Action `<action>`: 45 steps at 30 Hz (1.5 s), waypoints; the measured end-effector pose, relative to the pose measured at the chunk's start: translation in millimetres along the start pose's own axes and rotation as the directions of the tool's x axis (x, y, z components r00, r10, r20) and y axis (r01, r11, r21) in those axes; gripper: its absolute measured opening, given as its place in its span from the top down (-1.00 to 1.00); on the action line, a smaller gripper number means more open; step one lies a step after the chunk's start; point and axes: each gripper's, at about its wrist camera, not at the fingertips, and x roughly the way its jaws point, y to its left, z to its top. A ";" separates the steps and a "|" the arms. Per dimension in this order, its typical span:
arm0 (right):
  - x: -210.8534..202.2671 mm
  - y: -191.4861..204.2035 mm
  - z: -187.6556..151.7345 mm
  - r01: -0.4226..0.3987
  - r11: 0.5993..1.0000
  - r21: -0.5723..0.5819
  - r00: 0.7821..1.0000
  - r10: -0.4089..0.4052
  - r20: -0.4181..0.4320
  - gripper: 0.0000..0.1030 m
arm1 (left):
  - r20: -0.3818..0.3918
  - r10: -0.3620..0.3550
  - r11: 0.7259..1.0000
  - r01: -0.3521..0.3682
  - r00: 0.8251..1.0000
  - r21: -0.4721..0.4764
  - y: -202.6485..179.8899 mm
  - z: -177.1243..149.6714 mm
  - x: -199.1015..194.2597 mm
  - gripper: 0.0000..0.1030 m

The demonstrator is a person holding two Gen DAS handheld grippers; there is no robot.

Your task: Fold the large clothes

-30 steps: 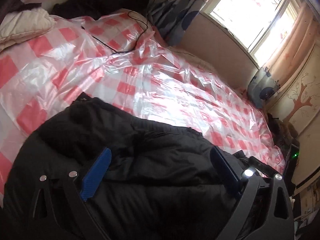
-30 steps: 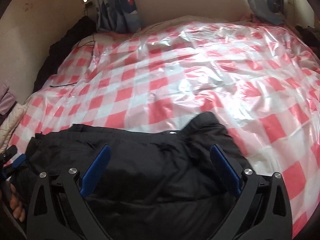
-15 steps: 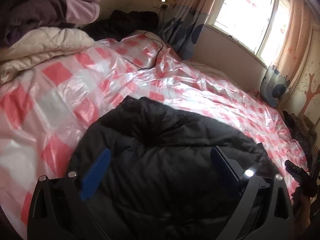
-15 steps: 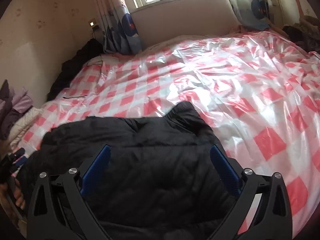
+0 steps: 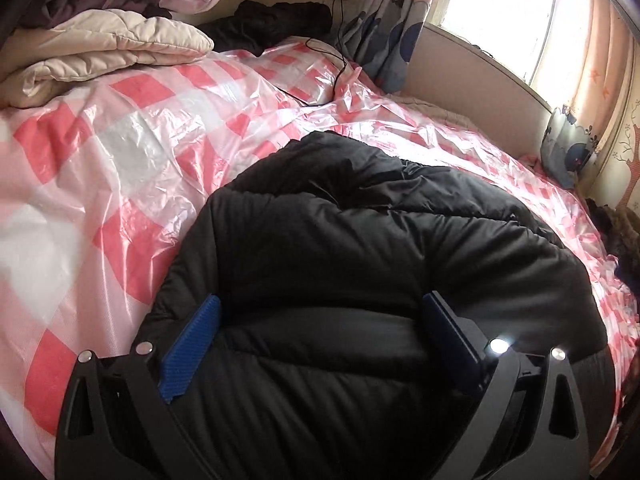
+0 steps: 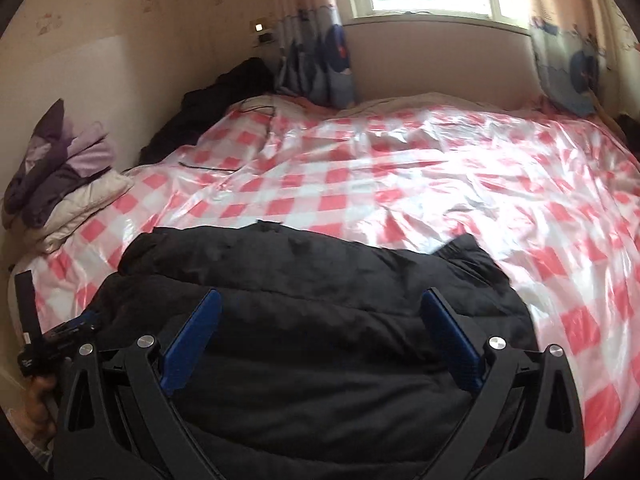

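Above the near edge of the bed (image 6: 400,168), left gripper (image 5: 320,320) and right gripper (image 6: 320,316) both hang released, holding nothing, over the black jacket (image 6: 312,300). Looks partly folded; next likely means grabbing an edge. Its long axis runs crosswise along that edge; collar direction unclear.

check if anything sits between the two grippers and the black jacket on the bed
Nothing visible does. The left gripper and the right gripper are both open right over the black jacket, with no other object on it. The jacket lies on the checked plastic sheet.
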 end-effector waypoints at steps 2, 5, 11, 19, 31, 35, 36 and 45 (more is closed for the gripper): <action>28.5 23.7 5.3 0.003 0.999 -0.033 0.999 -0.004 -0.047 -0.87 | 0.011 0.005 1.000 -0.005 1.000 -0.003 -1.3 -3.4 -3.6 -0.86; 90.7 33.7 -19.3 0.014 0.999 -0.046 0.983 -0.022 -0.185 -0.87 | 0.033 -0.008 1.000 0.008 0.999 -0.018 -0.1 -5.9 -6.7 -0.86; 110.6 26.2 -28.1 -0.017 0.999 -0.029 0.977 0.010 -0.214 -0.87 | 0.050 -0.016 1.000 0.017 0.999 -0.020 1.1 -8.2 -6.4 -0.86; 35.9 -40.3 -33.6 0.182 0.983 0.026 0.982 -0.180 -0.060 -0.87 | 0.048 -0.018 1.000 0.019 0.999 -0.018 0.4 -10.4 -5.7 -0.86; 58.6 -108.8 11.1 0.216 0.947 0.237 0.976 -0.203 -0.079 -0.87 | 0.068 -0.007 1.000 0.007 0.998 -0.001 -4.3 -14.7 -6.2 -0.86; 111.8 -147.3 9.2 0.364 0.905 0.219 0.921 -0.315 -0.230 -0.87 | 0.081 -0.009 1.000 0.010 0.997 -0.003 -3.9 -16.3 -6.2 -0.86; 133.3 -159.6 -6.9 0.375 0.900 0.221 0.894 -0.289 -0.342 -0.87 | 0.083 -0.016 1.000 0.017 0.996 -0.006 -3.3 -16.5 -5.7 -0.86; 21.2 -134.7 -15.0 0.091 0.917 0.389 0.988 -0.033 -0.154 -0.86 | 0.036 -0.093 0.995 0.094 0.995 -0.032 8.5 -14.9 -0.7 -0.86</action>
